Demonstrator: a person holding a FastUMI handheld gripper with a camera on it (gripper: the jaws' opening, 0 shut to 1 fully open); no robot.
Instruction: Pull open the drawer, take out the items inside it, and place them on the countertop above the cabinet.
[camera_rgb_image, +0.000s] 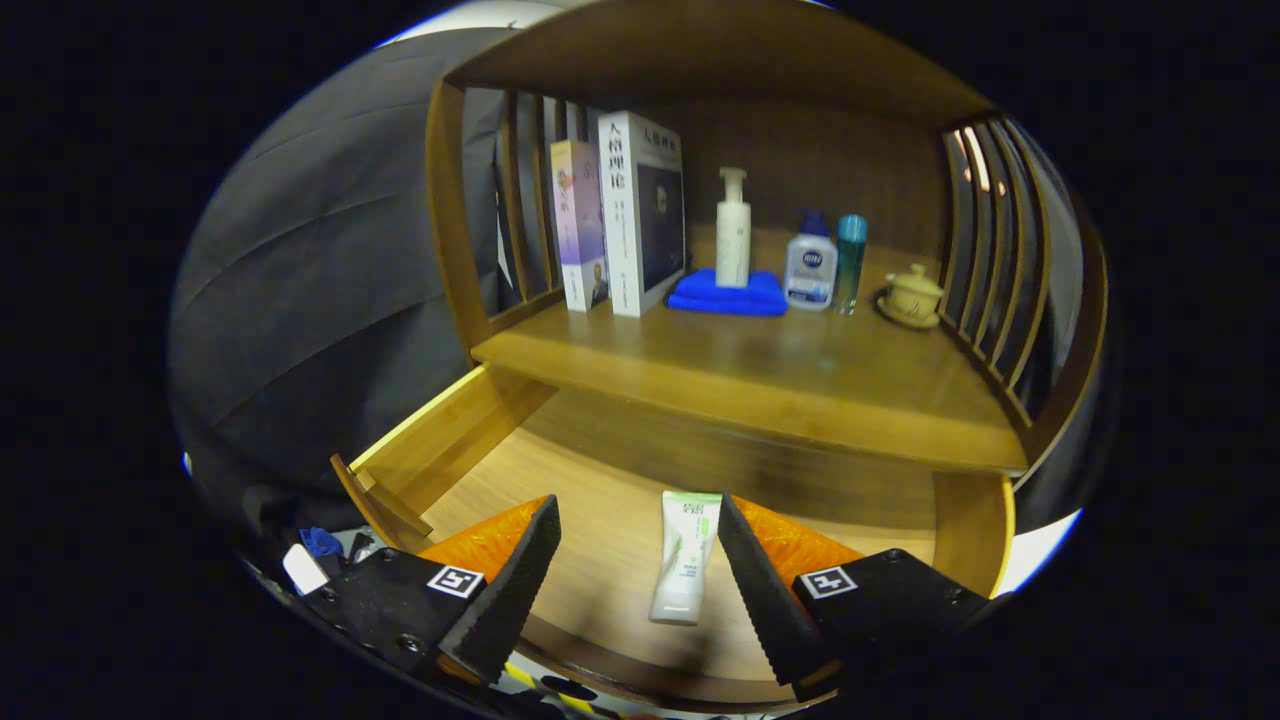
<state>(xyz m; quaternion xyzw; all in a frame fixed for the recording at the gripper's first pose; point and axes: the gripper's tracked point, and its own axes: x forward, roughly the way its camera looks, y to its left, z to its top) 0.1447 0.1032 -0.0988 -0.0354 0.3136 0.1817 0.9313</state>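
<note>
White tube (686, 555) lying flat on the floor of the pulled-out drawer (440, 450), between the spread fingers of the gripper (640, 565), untouched. Above, on the table (760, 375): two books (620, 225), pump bottle (733, 228) on blue cloth (728, 295), lidded cup (912, 295).

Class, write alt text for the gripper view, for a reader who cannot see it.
The open gripper hovers over a pulled-out wooden drawer, a white tube lying between its fingers. Above, the countertop holds two books, a pump bottle on a blue cloth, two bottles and a lidded cup.

open drawer (470, 440), tube (685, 558) lying inside
</note>
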